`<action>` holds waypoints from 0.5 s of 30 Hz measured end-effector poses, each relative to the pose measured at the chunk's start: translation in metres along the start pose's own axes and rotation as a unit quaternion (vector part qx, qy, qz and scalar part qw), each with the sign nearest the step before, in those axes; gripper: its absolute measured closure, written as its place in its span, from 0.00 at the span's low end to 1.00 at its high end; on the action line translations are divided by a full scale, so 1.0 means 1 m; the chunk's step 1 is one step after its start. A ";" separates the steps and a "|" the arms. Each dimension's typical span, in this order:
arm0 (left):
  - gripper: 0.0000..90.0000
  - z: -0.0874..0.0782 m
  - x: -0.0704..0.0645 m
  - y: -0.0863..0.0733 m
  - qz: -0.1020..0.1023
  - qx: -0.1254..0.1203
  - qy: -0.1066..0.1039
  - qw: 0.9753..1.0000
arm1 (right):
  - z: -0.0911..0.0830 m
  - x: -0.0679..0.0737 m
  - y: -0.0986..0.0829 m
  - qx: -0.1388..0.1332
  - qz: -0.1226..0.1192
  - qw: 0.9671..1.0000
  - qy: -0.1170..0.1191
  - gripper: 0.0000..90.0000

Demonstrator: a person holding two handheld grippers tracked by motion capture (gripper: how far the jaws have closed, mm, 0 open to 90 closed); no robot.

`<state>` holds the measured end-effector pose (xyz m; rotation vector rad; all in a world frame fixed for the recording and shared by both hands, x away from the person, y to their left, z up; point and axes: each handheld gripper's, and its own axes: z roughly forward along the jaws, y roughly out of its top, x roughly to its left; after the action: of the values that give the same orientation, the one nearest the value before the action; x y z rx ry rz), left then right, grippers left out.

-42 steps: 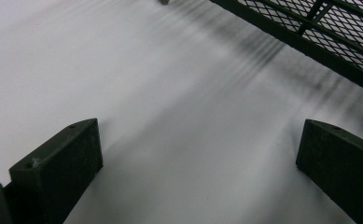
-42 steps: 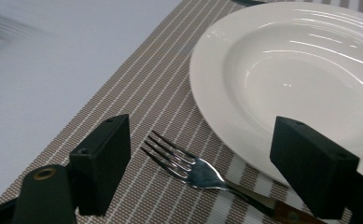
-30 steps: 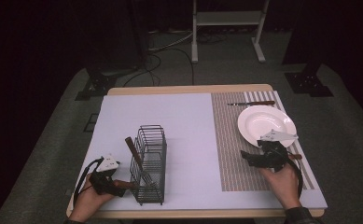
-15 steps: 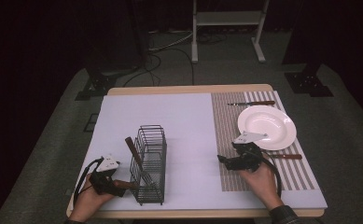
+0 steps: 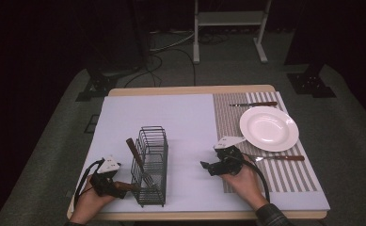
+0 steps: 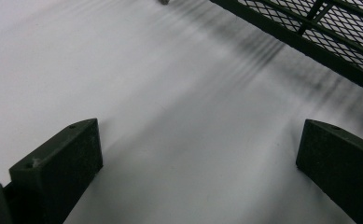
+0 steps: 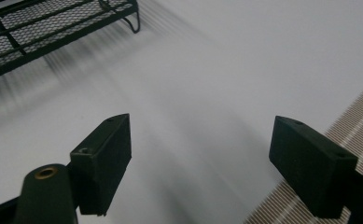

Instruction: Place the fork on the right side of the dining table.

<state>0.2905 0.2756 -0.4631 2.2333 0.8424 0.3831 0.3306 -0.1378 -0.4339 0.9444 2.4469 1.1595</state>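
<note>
Looking down from the high view, a table (image 5: 190,90) carries a pale lilac mat (image 5: 180,122) and, at the right, a striped placemat (image 5: 227,113). A black wire cutlery basket (image 5: 150,165) stands in the lower left part of the frame, with a brown-handled utensil (image 5: 134,151) leaning inside it. The left gripper (image 5: 106,178) rests just beside the basket, at the bottom left. The right gripper (image 5: 213,167) sits at the lower centre, on the edge between the two mats. A white plate (image 5: 268,128) lies at the upper right, a knife (image 5: 253,104) beyond it, and a fork (image 5: 277,157) just below it.

In the left gripper view, the two black jaws stand wide apart over the bare mat, holding nothing; the basket's mesh is at the upper right.

In the right gripper view, the jaws are also spread wide and empty, with the basket at the upper left and the placemat stripes at the lower right.
</note>
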 end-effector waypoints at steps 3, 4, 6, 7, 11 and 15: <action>0.00 0.000 0.000 0.000 -0.001 0.000 0.000 1.000 | 0.010 0.008 0.002 0.000 -0.008 1.000 0.013 0.22; 0.00 0.000 0.000 0.000 0.000 0.000 0.000 1.000 | 0.013 0.010 0.003 0.001 -0.014 1.000 0.015 0.22; 0.00 0.000 0.000 0.000 0.000 0.000 0.000 1.000 | 0.018 0.015 0.003 0.005 -0.022 1.000 0.018 0.22; 0.00 0.000 0.000 0.000 -0.001 0.000 0.000 1.000 | 0.021 0.017 0.004 0.005 -0.027 0.999 0.020 0.22; 0.00 0.000 0.000 0.000 0.000 0.000 0.000 1.000 | 0.031 0.026 0.004 0.013 -0.039 0.999 0.029 0.22; 0.00 0.000 0.000 0.000 0.000 0.000 0.000 1.000 | 0.039 0.032 0.003 0.020 -0.048 0.998 0.035 0.19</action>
<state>0.2905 0.2757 -0.4631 2.2333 0.8424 0.3827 0.3271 -0.0920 -0.4555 0.8004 2.5482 1.1345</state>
